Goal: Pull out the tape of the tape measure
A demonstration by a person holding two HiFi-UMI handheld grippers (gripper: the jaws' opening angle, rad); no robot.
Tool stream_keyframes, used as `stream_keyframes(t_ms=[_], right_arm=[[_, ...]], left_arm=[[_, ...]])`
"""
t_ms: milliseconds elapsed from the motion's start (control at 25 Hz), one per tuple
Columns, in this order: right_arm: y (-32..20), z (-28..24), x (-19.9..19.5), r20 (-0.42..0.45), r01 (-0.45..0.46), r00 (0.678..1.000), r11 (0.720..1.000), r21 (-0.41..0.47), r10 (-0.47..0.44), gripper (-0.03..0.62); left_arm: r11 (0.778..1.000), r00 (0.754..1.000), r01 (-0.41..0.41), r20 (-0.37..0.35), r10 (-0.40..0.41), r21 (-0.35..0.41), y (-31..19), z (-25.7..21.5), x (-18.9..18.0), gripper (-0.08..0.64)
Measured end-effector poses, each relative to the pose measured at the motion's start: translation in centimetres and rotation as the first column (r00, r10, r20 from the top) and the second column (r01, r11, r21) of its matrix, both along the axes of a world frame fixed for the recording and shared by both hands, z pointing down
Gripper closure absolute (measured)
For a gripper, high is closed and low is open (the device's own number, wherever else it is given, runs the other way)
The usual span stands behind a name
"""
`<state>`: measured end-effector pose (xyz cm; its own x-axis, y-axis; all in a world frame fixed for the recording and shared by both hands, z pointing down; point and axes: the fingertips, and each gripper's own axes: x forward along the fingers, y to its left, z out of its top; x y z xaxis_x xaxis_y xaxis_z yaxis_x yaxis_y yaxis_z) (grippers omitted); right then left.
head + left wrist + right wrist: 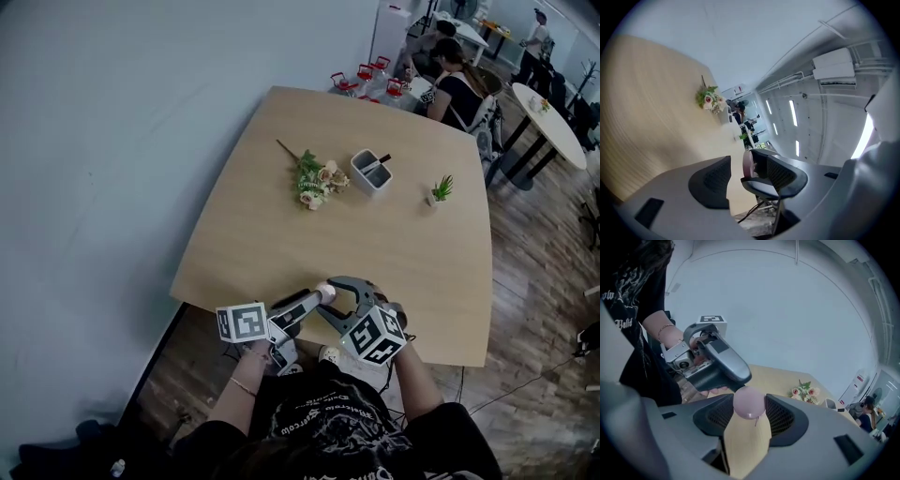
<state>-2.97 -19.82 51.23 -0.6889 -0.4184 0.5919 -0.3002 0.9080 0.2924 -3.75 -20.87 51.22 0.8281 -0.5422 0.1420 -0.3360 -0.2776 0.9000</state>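
A small round pink tape measure (749, 402) sits between the pads of my right gripper (749, 417), which is shut on it; a thin tab shows just under it. In the head view the tape measure (326, 292) hangs over the near edge of the wooden table (281, 253). My left gripper (746, 180) points at it from the left. Its jaws stand apart, with the pink disc (748, 164) seen edge-on between them and a clear gap to the left pad (715, 180). Seen from the right gripper, the left gripper's body (712, 359) is close behind the tape measure.
Further back on the table lie a bunch of flowers (314, 180), a white pen holder (371, 172) and a small potted plant (441, 190). People sit at a desk beyond the far right corner (450, 75). A white table (553, 122) stands at the right.
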Motion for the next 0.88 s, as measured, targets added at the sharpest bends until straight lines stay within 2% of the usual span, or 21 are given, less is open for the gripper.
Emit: stream_keyframes(t_ms=[160, 320, 360, 480, 720, 880], right_arm=[[0.8, -1.3, -0.1, 0.025, -0.002, 1.000, 1.000, 0.018, 0.002, 0.362], [1.5, -2.4, -0.5, 0.054, 0.016, 0.998, 1.000, 0.018, -0.017, 0.362], [1.6, -2.5, -0.6, 0.049, 0.017, 0.999, 1.000, 0.020, -0.018, 0.362], [1.8, -2.3, -0.7, 0.035, 0.016, 0.999, 1.000, 0.022, -0.017, 0.362], [1.6, -3.0, -1.1, 0.055, 0.006, 0.998, 0.999, 0.031, -0.008, 0.360], [1.0, -4.4, -0.7, 0.118, -0.056, 0.992, 0.997, 0.057, 0.049, 0.350]], left_arm=[[0.998, 0.992, -0.059, -0.115, 0.055, -0.035, 0.4, -0.2, 1.3, 0.324], [0.995, 0.985, -0.085, -0.154, 0.077, -0.043, 0.9, -0.3, 1.8, 0.338], [0.995, 0.982, -0.080, -0.174, 0.068, -0.058, 1.0, -0.3, 1.7, 0.356], [0.995, 0.971, -0.070, -0.232, 0.051, -0.077, 1.2, -0.6, 1.7, 0.486], [0.997, 0.956, -0.030, -0.294, 0.007, -0.073, 0.9, -1.3, 1.2, 0.488], [0.990, 0.938, 0.081, -0.326, -0.116, -0.119, -0.2, -1.8, -0.3, 0.489]])
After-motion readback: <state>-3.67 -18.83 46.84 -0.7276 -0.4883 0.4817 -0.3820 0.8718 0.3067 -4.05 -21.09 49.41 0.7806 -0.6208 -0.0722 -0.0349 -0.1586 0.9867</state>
